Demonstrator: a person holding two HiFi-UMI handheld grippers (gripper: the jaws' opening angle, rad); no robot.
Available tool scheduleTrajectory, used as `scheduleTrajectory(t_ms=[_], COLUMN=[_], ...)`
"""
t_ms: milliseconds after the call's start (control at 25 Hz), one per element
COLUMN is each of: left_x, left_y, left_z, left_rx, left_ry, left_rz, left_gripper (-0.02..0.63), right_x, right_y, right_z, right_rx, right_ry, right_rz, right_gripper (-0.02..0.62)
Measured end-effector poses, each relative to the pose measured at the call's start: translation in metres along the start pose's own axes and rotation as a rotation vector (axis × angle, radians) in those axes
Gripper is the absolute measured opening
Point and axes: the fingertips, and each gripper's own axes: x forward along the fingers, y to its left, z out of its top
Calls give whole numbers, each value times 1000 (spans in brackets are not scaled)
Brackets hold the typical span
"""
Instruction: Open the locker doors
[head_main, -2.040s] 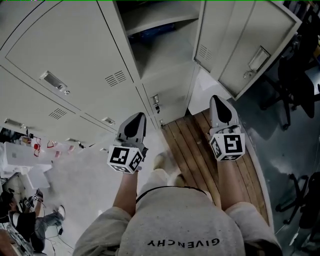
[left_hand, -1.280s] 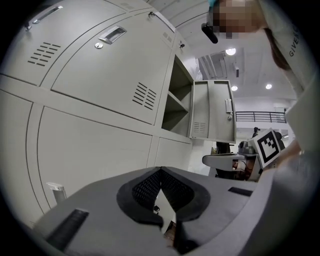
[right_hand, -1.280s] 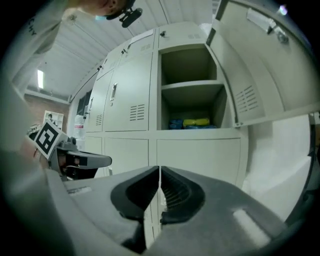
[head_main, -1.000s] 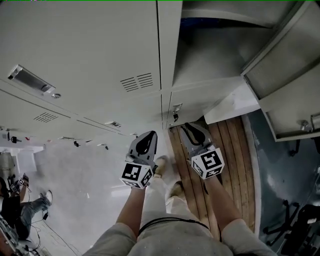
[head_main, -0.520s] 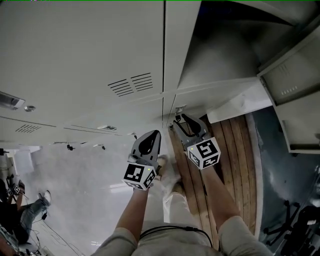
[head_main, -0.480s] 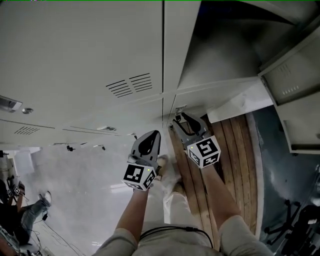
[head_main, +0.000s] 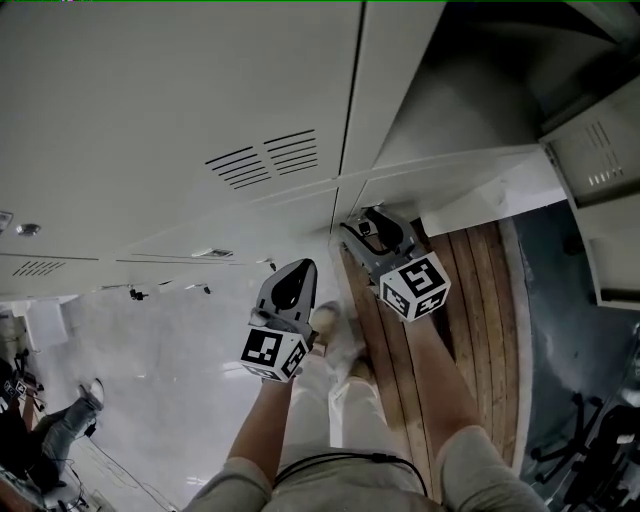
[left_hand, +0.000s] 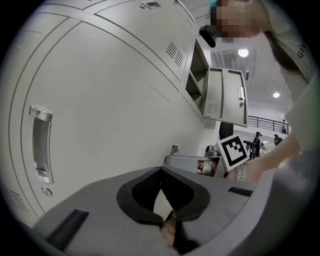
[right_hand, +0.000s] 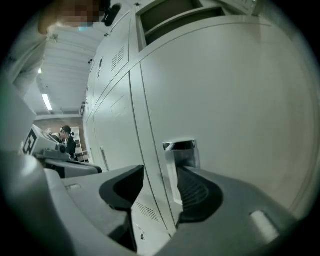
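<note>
Task's thing: the lower locker door (right_hand: 240, 95) fills the right half of the right tool view and is shut. Its recessed handle (right_hand: 180, 150) sits near the centre of that frame, at the door's left edge.
Right tool: the right tool (right_hand: 159, 189) has its jaws apart, and they have just been opening. The frame post and the door's edge run up between them. The handle stands just above the right-hand pad, and nothing is pinched. In the head view this tool is at centre, against the lockers.
Left tool: the left tool (left_hand: 161, 174) has its jaws together on nothing. It is lower left of centre in the head view, off the lockers.
Already open: the upper door (left_hand: 226, 96), upper right of the left tool view.
Risk, grip: closing here would likely catch the post or door edge instead of the handle lip. A pull would then move nothing or slip off.
Risk, lip: the recess looks shallow, so the pads may skid out under a sideways pull.
Risk, swing: the door would probably swing toward the person's shoes (head_main: 325, 320), which stand close.
</note>
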Motion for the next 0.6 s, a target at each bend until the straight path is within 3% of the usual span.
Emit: scheduleTrajectory(t_ms=[280, 600], left_x=[-7, -14], left_y=[3, -19], left_z=[-3, -13], left_rx=[-3, 1], left_ry=[-2, 3], left_rz=[12, -4], left_gripper=[-2, -2], right_x=[-17, -52], right_y=[9, 16], right_z=[-4, -15], right_rx=[-43, -25], right_ry=[3, -19], right_rz=[-17, -153], right_gripper=[201, 187])
